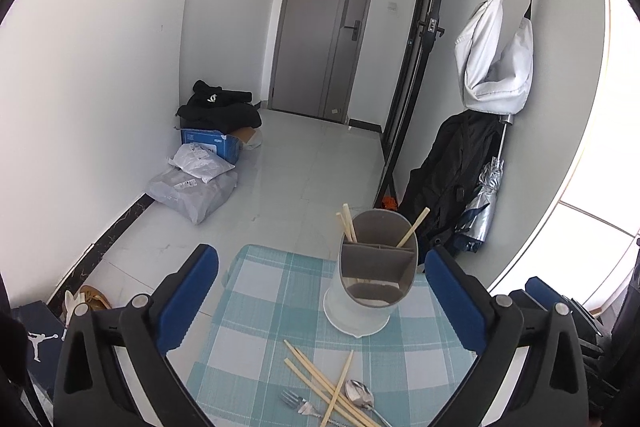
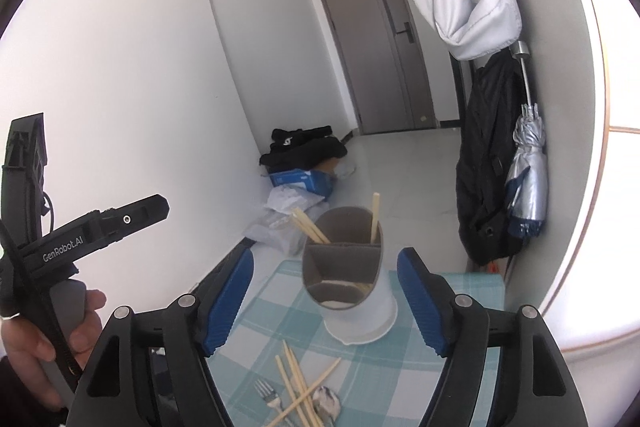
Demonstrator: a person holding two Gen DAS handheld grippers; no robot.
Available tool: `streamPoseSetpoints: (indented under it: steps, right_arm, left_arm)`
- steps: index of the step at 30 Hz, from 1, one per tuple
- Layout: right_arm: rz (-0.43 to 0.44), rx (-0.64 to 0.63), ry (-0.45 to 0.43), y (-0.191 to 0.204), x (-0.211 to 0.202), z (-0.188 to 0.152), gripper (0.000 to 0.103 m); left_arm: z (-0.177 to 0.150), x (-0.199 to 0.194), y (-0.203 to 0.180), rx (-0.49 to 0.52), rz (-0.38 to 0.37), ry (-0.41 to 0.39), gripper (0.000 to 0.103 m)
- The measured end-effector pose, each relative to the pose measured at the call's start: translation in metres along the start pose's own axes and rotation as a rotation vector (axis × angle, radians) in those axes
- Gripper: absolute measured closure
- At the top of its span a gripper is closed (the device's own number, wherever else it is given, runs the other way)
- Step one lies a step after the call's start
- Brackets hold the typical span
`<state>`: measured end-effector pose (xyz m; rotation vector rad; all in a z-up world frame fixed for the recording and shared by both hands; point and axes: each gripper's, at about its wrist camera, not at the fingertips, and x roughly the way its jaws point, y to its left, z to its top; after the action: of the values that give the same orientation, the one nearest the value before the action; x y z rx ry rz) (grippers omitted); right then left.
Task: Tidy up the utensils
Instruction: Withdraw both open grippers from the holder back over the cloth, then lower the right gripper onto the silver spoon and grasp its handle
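On your desk (image 1: 256, 291) the holder (image 1: 370, 283) stands toward the far edge, with chopsticks (image 1: 412, 227) in its rear compartments. Nearer you lie loose sticks (image 1: 320, 383), crossed over a fork (image 1: 298, 403) and, to its right, a spoon (image 1: 360, 393).

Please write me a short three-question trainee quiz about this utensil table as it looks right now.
1. True or false: the holder already has chopsticks standing in it.
2. Which metal utensils lie on the checked cloth among the loose chopsticks?
3. Multiple choice: the left tool and right tool are A) both open and empty, B) both gripping chopsticks, C) one gripping a spoon.

Key
1. True.
2. A fork and a spoon.
3. A.
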<state>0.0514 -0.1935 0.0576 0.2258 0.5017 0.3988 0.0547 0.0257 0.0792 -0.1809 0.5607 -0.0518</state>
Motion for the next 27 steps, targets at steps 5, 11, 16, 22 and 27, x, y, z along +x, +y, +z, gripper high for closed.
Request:
streamPoseSetpoints:
  steps: [5,11,16,22,27]
  right_arm:
    - [-0.008,0.013,0.020,0.003,-0.012,-0.026,0.024]
    - [-0.028,0.016,0.055,0.005,-0.016,-0.056,0.020]
    - [-0.043,0.035,0.100,0.000,-0.011,-0.079,0.018]
    - [-0.072,0.013,0.180,-0.004,0.000,-0.101,0.018]
    - [-0.105,0.009,0.262,-0.011,0.013,-0.123,0.018]
  left_arm:
    - [-0.022,-0.008,0.002,0.020,0.008,0.012,0.001]
    - [-0.048,-0.010,0.009,0.021,0.011,0.036,0.001]
    - [-0.066,-0.003,0.011,0.024,0.001,0.071,0.001]
    - [-0.088,0.015,0.019,-0.003,-0.015,0.132,0.001]
    - [-0.104,0.032,0.025,-0.002,-0.024,0.193,0.001]
